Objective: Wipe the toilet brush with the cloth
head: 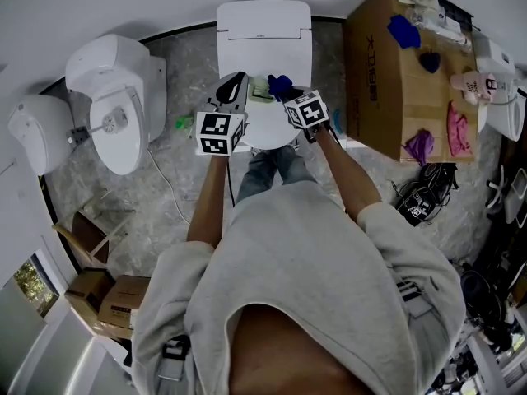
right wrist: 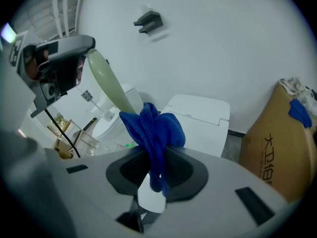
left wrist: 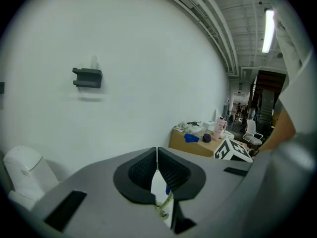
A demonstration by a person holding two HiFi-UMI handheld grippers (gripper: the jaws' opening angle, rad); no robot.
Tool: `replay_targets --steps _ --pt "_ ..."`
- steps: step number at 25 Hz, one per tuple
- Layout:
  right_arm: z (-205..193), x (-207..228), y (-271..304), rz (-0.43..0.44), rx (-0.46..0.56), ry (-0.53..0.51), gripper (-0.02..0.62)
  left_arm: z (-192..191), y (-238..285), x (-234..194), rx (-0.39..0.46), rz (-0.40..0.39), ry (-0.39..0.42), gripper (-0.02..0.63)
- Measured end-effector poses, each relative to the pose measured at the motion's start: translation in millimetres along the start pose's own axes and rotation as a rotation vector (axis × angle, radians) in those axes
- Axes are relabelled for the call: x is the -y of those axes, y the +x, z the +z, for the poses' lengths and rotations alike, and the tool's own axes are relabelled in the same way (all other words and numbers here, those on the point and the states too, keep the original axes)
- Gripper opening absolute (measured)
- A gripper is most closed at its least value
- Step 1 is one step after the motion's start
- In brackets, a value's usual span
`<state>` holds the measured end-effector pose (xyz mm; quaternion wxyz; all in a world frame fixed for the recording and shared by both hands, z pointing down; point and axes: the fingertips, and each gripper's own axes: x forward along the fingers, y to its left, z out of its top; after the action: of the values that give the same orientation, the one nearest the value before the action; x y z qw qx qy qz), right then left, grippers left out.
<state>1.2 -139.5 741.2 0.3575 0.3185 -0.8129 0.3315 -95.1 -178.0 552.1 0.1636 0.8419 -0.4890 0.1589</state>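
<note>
The toilet brush (right wrist: 105,78), a smooth, pale-green, blade-shaped piece, slants above the closed white toilet (head: 263,23), and its lower end meets the fluffy blue cloth (right wrist: 154,125). The left tool (left wrist: 157,158) is pressed together on the brush. The right tool (right wrist: 156,157) pinches the bunched cloth. Right of the toilet, a cardboard box (head: 383,72) carries loose blue, purple and pink rags (head: 420,145) on top.

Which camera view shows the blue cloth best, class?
Right gripper view: the blue cloth fills the centre, pinched in the right gripper. Head view shows a small blue patch; left gripper view only a blue sliver.
</note>
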Motion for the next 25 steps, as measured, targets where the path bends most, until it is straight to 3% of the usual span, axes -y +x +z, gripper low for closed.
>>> replay_targets --steps 5,9,25 --pt "-27.9 14.6 4.5 -0.034 -0.122 0.017 0.089 -0.7 1.1 1.5 -0.008 -0.006 0.004 0.023" --pt "-30.4 18.2 -1.4 -0.046 -0.105 0.015 0.089 -1.1 2.5 0.1 -0.013 -0.008 0.008 0.023" --pt "96.9 6.8 -114.0 -0.117 0.399 -0.069 0.089 18.2 -9.0 -13.1 0.032 0.012 0.001 0.023"
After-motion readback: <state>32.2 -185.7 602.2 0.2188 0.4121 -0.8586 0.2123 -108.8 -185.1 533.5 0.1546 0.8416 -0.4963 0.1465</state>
